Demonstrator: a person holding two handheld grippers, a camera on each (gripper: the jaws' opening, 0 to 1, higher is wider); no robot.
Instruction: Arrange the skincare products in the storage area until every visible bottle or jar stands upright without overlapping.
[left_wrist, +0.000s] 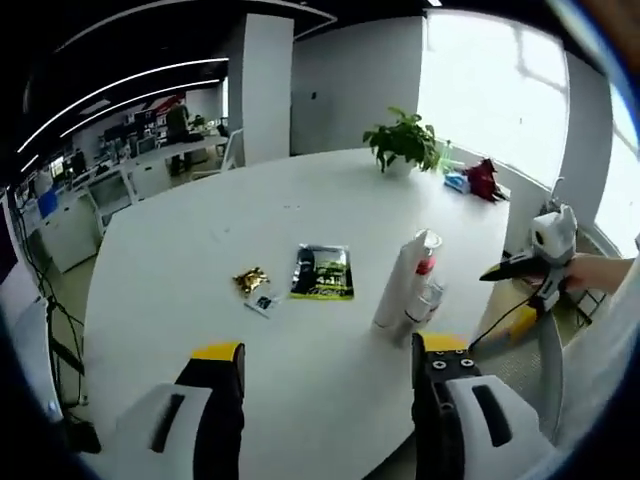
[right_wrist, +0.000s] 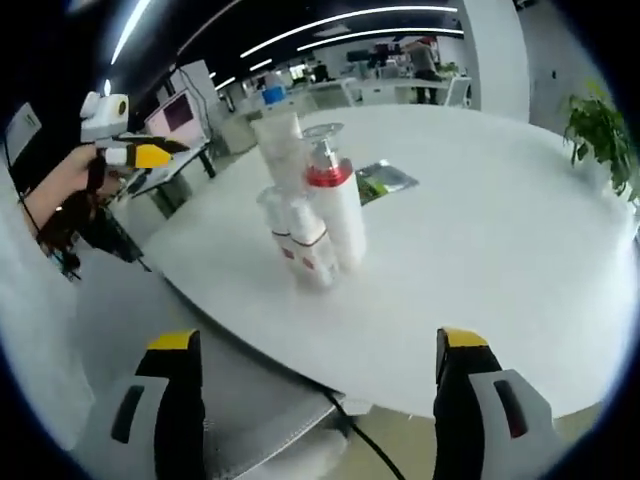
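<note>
Skincare bottles (right_wrist: 310, 215) are clustered upright, touching, near the white desk (right_wrist: 500, 230) edge. Both tongs, left (left_wrist: 328, 400) and right (right_wrist: 318, 400), are held wide, empty. Toppling is risked if one is nudged.

Bottles (right_wrist: 308, 215) stand clustered near the table (right_wrist: 500, 260) edge, packet (left_wrist: 323, 272) just beside.

Open-plan office, desks (left_wrist: 150, 165), strip lights (right_wrist: 340, 22)

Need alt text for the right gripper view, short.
A tight cluster of skincare bottles stands upright near the edge of a round white table, ahead of the open right claw. The left claw is at far left.
</note>
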